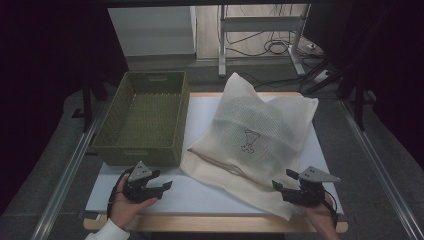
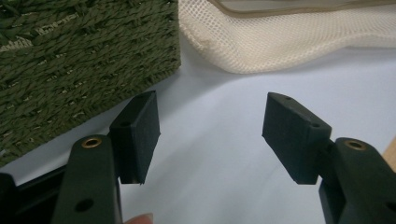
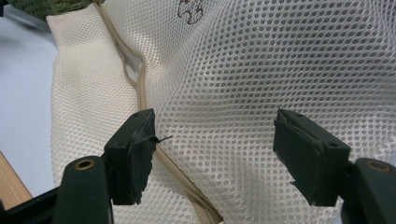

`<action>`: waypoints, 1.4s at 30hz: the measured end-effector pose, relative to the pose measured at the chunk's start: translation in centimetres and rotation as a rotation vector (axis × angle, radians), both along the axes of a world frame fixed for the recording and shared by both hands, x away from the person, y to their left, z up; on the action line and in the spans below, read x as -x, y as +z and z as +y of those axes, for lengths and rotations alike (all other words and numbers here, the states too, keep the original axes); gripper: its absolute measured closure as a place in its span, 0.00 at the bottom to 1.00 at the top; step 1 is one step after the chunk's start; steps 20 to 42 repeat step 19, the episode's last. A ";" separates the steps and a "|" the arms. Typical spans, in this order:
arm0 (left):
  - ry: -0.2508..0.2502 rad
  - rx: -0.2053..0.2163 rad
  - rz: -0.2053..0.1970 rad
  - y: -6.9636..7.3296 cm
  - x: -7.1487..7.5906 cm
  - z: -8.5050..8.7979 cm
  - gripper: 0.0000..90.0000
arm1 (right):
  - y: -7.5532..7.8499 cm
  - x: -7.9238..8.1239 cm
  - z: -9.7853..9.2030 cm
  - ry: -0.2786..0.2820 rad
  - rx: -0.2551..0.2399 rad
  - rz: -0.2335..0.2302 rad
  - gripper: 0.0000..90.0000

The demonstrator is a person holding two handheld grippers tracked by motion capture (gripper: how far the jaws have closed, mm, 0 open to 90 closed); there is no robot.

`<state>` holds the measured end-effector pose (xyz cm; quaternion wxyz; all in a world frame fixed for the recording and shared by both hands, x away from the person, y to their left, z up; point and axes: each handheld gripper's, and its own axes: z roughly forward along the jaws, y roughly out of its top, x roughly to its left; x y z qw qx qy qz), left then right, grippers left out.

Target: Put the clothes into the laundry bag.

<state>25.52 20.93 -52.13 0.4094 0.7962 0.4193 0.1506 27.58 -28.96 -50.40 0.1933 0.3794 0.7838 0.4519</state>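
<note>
While both grippers sit at the table's near edge, the cream mesh bag [image 1: 252,137] lies flat mid-table, just right of the green woven basket [image 1: 142,120]. Right gripper [image 1: 291,184] jaws wide over the bag's near corner, nothing clamped. Left gripper [image 1: 161,186] jaws apart above the bare white table [image 1: 200,192], between basket and bag
</note>
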 end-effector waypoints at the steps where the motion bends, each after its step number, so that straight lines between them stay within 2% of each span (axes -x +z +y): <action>1: -0.004 -0.002 0.000 0.0 -0.1 0.0 0.40 | 0.0 0.0 0.1 0.002 0.004 0.001 0.33; 8: -0.017 -0.011 0.003 -0.1 -0.3 -0.3 0.40 | -0.1 0.2 0.0 0.004 0.007 -0.004 0.33; 15: -0.014 0.000 0.005 -0.1 -0.4 -0.4 0.39 | -0.2 0.1 -0.3 -0.005 0.007 -0.002 0.33; 19: -0.005 0.001 0.011 -0.3 -0.4 -0.4 0.38 | 0.1 0.1 -0.6 0.000 -0.027 -0.023 0.29; 42: -0.005 0.001 0.011 -0.3 -0.4 -0.4 0.38 | 0.1 0.1 -0.6 0.000 -0.027 -0.023 0.29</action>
